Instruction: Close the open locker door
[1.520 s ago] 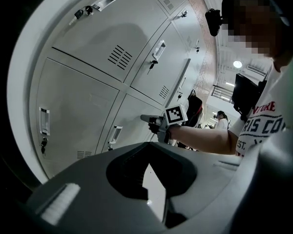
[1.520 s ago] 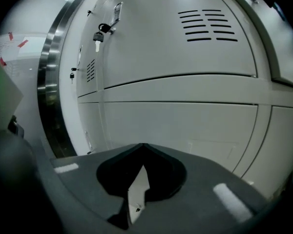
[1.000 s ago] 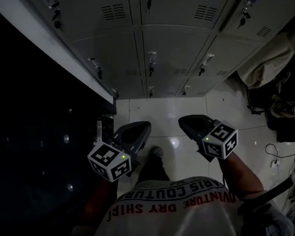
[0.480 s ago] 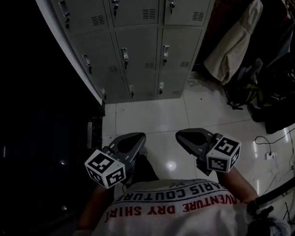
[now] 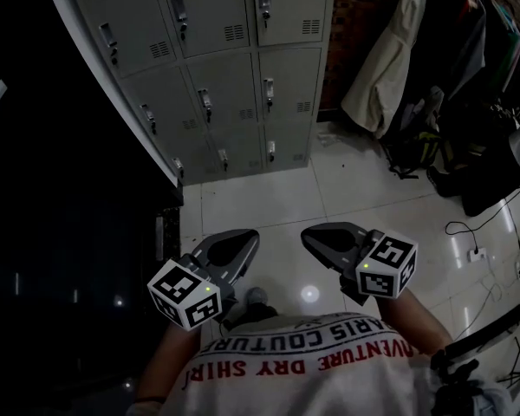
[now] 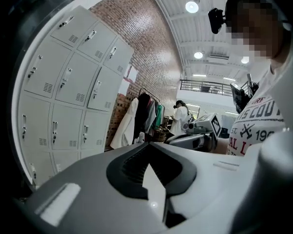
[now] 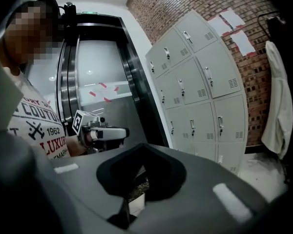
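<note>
hovering waist-high, closed: left gripper beside right gripper

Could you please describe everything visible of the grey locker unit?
The locker unit looks like grey painted metal: three columns of small doors in stacked rows. Each door has a vertical handle with a lock and a slotted vent. Every door in view sits shut. It stands upright on the white tiled floor by a brick wall.

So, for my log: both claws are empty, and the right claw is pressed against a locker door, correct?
Not quite. The left claw and right claw are empty, but the right one hangs over the floor tiles, well short of the lockers; the head view shows it.
</note>
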Tool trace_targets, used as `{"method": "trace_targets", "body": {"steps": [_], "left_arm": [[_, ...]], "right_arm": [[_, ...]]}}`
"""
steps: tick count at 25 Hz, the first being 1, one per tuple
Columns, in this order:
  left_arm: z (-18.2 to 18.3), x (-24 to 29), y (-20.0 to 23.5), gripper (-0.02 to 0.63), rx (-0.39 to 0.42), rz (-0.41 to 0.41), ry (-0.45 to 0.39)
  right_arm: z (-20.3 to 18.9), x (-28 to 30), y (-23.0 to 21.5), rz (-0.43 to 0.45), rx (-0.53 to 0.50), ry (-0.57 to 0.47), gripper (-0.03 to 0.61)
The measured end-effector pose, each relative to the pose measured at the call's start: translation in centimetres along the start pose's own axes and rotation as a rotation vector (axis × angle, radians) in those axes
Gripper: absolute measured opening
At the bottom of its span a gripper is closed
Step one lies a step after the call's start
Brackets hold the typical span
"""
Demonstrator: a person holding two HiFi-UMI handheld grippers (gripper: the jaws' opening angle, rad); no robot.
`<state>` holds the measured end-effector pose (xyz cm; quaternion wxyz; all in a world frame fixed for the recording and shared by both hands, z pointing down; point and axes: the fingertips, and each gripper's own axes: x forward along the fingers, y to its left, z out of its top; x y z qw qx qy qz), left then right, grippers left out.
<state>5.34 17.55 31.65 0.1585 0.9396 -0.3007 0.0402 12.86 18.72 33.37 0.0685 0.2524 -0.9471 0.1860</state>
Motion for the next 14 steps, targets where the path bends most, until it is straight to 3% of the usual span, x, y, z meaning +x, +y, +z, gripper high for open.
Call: {"method": "trace_targets", "body": {"steps": [14], "left_arm": [[-0.7, -1.1, -2.6, 0.005, 0.040, -0.014, -0.001]], "right_arm": [[-0.5, -0.6, 2.9, 0.022, -0.048, 0.013, -0.003]]}}
